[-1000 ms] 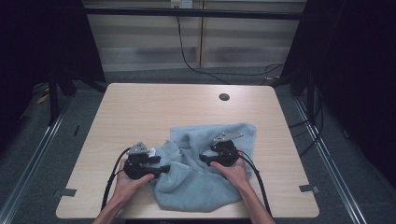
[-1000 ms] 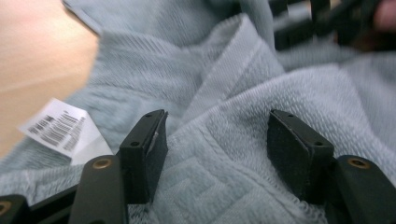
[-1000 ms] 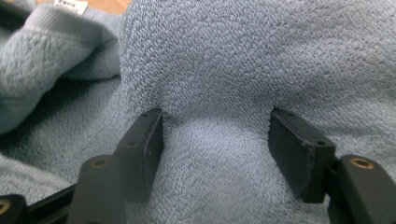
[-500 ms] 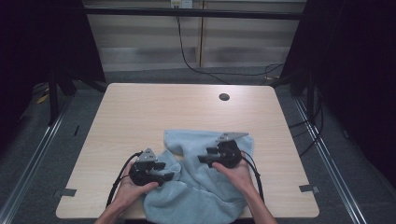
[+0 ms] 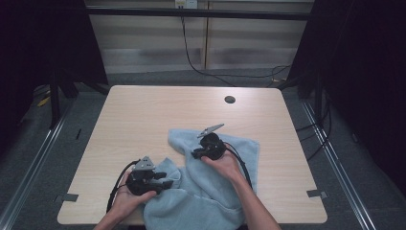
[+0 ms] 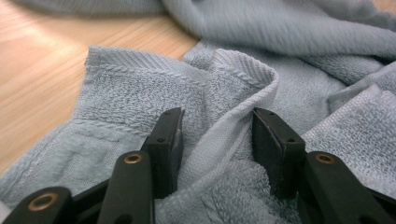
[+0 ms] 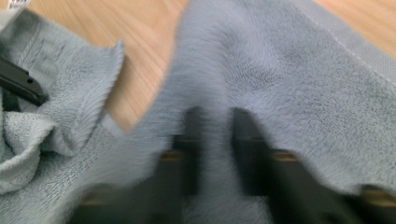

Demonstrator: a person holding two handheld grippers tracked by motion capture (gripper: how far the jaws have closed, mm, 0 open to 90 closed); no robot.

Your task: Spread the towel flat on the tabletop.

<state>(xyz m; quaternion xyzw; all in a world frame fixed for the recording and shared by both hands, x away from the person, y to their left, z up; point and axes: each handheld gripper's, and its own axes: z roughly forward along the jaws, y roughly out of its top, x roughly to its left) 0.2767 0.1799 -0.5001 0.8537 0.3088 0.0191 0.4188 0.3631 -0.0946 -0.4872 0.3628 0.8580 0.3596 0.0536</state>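
Note:
A light blue towel lies crumpled on the near half of the wooden table. My left gripper sits at the towel's left edge. In the left gripper view its jaws have just been closing around a raised fold of the towel's hem, with a gap still between the pads. My right gripper is over the towel's middle. In the right gripper view, which is blurred, its jaws have just closed on a ridge of towel.
A round cable hole sits in the table's far right part. Tape marks are stuck near the front corners. Bare wood extends across the far half and the left side. The left gripper's jaw tip shows at the left of the right gripper view.
The right gripper has moved left toward the table's middle, dragging the towel's upper part with it. The left gripper has shifted slightly nearer the front edge, onto the towel's left edge.

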